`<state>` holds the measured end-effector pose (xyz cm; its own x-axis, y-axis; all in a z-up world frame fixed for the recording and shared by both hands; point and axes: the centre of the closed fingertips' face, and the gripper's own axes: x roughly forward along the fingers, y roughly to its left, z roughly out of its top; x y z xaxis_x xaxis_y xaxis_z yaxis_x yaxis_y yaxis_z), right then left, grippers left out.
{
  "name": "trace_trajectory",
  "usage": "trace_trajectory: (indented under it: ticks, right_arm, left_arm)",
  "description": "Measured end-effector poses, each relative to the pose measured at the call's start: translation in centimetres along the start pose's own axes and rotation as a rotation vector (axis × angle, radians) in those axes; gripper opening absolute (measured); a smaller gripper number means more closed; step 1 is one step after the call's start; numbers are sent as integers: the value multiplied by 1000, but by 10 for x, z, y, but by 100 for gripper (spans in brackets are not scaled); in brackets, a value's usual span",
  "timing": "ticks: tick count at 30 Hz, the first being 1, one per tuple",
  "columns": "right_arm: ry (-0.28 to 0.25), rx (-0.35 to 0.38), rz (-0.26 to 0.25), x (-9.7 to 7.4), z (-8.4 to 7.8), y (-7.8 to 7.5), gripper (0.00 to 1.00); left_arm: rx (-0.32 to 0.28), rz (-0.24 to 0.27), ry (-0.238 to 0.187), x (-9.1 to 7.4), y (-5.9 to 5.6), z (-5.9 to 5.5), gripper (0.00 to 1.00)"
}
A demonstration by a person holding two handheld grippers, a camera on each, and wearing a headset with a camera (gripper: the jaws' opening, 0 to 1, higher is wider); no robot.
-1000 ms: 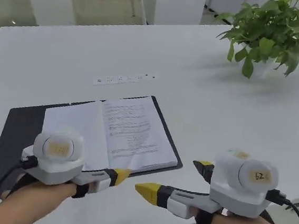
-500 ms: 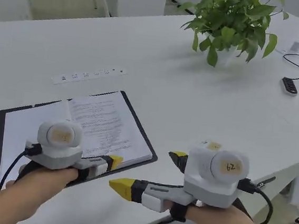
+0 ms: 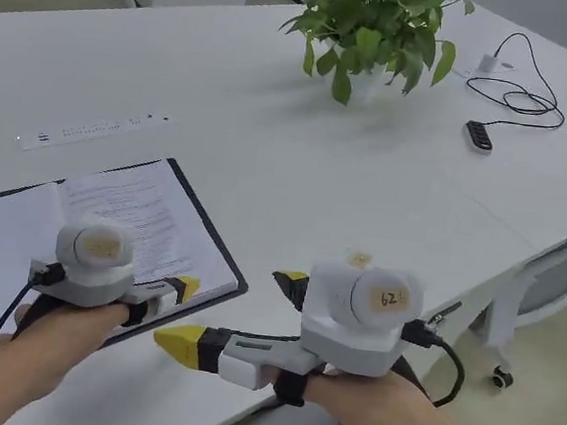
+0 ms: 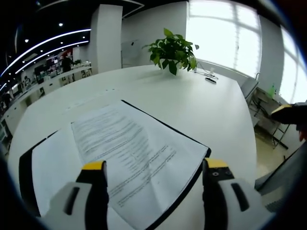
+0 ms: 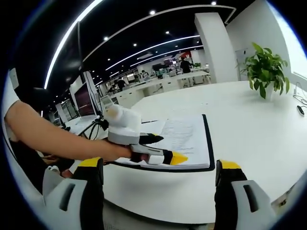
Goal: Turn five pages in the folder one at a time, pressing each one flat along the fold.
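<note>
Near the tabletop's [image 3: 365, 200] front left edge the folder [image 3: 153, 210] lies open, its print too small to read. Left gripper [image 4: 156, 167] hovers over its near right corner, jaws wide apart. Right gripper [image 3: 236, 310], labelled "62" [image 3: 388, 299], sits by the front edge, jaws apart too.

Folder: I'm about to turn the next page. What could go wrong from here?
1. The folder lies loose near the front edge of the table, and the right hand-held gripper hangs open beside it, so a pull may slide it.
2. The left hand-held gripper is open wide over the corner of the right page; it could pinch several sheets or crease one.
</note>
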<state>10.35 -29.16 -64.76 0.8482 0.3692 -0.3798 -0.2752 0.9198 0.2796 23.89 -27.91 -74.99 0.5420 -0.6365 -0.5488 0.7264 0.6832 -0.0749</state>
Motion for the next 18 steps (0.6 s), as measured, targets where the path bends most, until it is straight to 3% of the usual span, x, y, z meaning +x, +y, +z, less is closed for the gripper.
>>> trace_trajectory:
  ticks: [8,14,18]
  right_arm:
    - [-13,39,-16,0,0,-3,96]
    - [-22,61,-32,-1,1,-7,96]
    - [-22,66,-37,1,0,-9,95]
  left_arm:
    - [2,18,2,19,-4,-1,78]
    - [5,49,21,27,2,-9,73]
    - [10,60,3,30,1,-7,72]
